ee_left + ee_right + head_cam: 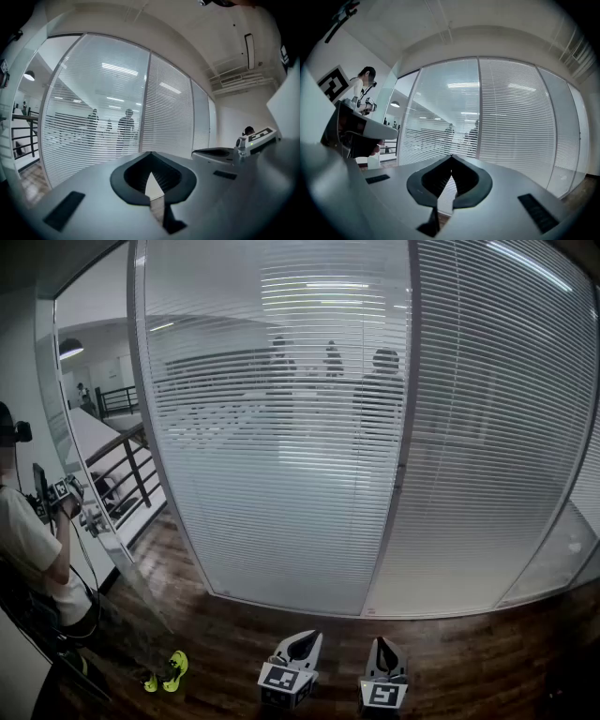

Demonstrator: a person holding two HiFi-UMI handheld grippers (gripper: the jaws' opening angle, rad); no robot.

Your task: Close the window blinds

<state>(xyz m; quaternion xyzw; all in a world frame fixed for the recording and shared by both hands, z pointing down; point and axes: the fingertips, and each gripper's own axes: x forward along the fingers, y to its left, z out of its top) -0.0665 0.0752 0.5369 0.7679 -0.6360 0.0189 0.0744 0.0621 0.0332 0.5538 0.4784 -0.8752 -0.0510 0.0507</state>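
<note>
Blinds (pixel 281 427) fill the glass wall straight ahead, sealed behind the panes. In the wide pane left of the centre post (pixel 400 474) the slats are tilted open, and figures (pixel 380 371) in the room beyond show through them. The pane right of the post (pixel 497 427) reads much more opaque. So the left pane is the one left to close.

Left gripper (pixel 302 641) and right gripper (pixel 382 647) are both low, near the wall's bottom edge, over the wood floor (pixel 450 662) and well apart from the glass. Each gripper view shows the jaw tips together with nothing between them.

Judged step: approach, nothing engaged yet. No wand, cord or knob can be made out. A small dark detail partway up the centre post may be the control, but it is too small to tell.

To do it well:
- find the control first, checking the post and the pane edges
- lift one gripper and part its jaws before arriving
- seat the pads squarely on the control, not the glass
- work it slowly and stop when the figures vanish

Risk: slipping off a small control.
</note>
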